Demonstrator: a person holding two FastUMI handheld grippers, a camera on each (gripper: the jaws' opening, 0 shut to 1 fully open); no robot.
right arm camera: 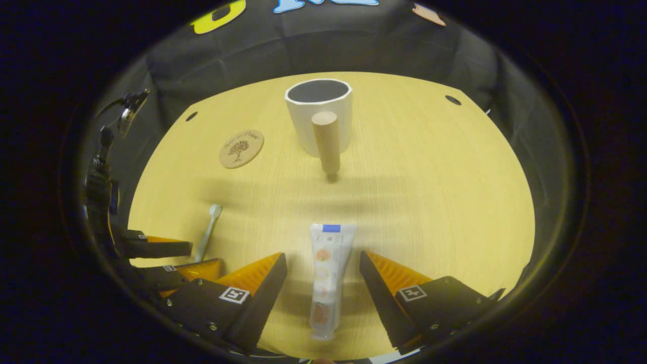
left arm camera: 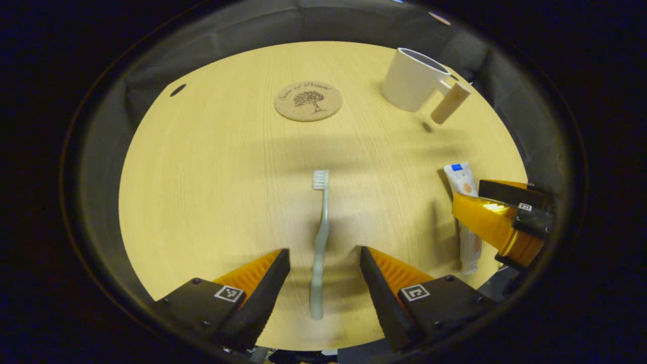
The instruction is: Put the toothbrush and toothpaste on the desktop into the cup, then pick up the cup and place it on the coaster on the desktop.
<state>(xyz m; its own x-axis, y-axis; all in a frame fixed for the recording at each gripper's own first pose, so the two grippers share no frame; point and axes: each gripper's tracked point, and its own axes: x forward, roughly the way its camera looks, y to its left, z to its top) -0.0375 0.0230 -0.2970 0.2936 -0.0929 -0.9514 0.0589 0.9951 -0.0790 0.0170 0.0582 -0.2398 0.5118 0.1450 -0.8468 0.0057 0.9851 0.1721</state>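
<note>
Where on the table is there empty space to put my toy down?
The widest bare wood lies right of the cup and toothpaste, out to the table edge. Another bare strip runs between the coaster and toothbrush. It's crowded at the near edge, where open tongs straddle the toothbrush and toothpaste.

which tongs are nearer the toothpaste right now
Right. The right tongs straddle the toothpaste, open with a finger on each side, neither touching it. The left tongs sit off to its side, open around the toothbrush.
</note>
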